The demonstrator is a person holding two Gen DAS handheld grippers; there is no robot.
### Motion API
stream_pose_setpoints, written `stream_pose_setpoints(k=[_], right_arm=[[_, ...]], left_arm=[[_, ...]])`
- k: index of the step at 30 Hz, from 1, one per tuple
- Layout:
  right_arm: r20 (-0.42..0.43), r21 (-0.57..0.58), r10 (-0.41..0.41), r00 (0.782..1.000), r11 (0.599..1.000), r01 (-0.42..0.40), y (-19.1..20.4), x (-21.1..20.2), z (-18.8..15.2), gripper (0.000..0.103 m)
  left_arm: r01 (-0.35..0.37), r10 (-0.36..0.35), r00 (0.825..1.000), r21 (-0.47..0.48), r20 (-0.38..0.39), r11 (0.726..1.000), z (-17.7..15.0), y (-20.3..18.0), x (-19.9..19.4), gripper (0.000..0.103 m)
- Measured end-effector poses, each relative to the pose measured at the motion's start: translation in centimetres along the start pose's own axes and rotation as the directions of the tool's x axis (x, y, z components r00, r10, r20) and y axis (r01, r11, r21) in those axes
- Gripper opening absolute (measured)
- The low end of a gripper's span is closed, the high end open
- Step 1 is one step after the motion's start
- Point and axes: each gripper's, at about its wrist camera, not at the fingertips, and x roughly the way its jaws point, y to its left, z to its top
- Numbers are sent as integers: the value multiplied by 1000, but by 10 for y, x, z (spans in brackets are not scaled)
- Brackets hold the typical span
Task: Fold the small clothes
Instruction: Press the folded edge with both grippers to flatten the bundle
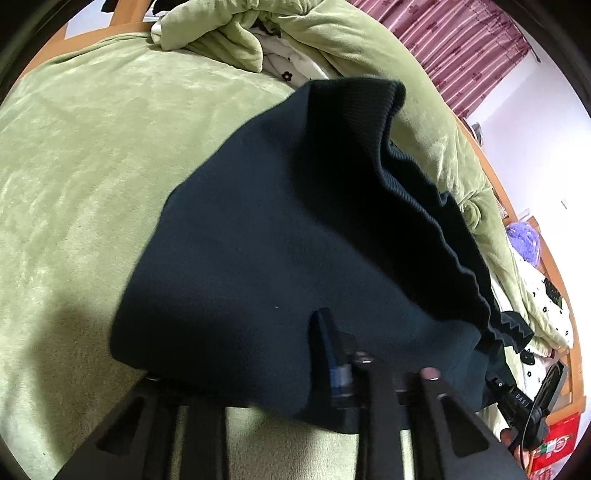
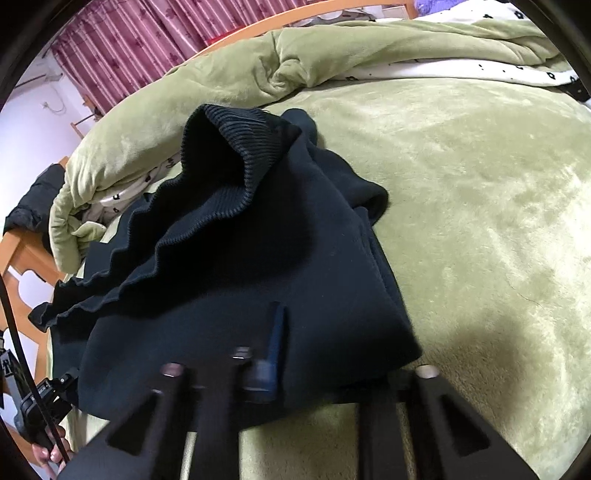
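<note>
A dark navy garment (image 1: 258, 236) with a ribbed hem (image 1: 417, 206) hangs from both grippers above the green bed cover (image 1: 81, 177). My left gripper (image 1: 321, 343) is shut on its near edge; one fingertip (image 1: 327, 332) shows through the cloth. In the right wrist view the same garment (image 2: 266, 258) drapes with its ribbed hem (image 2: 236, 155) folded over. My right gripper (image 2: 277, 339) is shut on its near edge; one fingertip (image 2: 276, 328) pokes out. The other gripper shows at the lower right of the left wrist view (image 1: 517, 402) and at the lower left of the right wrist view (image 2: 40, 398).
A bunched green quilt (image 1: 236, 33) with a white flowered lining (image 1: 291, 70) lies along the far side of the bed. The quilt also shows in the right wrist view (image 2: 295, 62). A wooden bed frame (image 2: 22, 254), pink curtains (image 2: 140, 48) and a purple plush (image 1: 522, 240) border the bed.
</note>
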Motion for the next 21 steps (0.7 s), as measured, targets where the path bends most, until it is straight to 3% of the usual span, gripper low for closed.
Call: stream_pose_setpoints(k=[5, 14, 21], right_arm=[[21, -15, -8, 1000, 1000, 8, 2, -8, -2, 6], [27, 10, 47, 999, 999, -47, -2, -31, -7, 5], [53, -25, 36, 998, 999, -35, 0, -65, -26, 5]], left_arm=[[9, -9, 1000, 8, 23, 1000, -1, -3, -10, 7], [-34, 28, 997, 85, 69, 996, -10, -11, -36, 6], [-38, 32, 997, 73, 74, 997, -33, 1, -60, 6]])
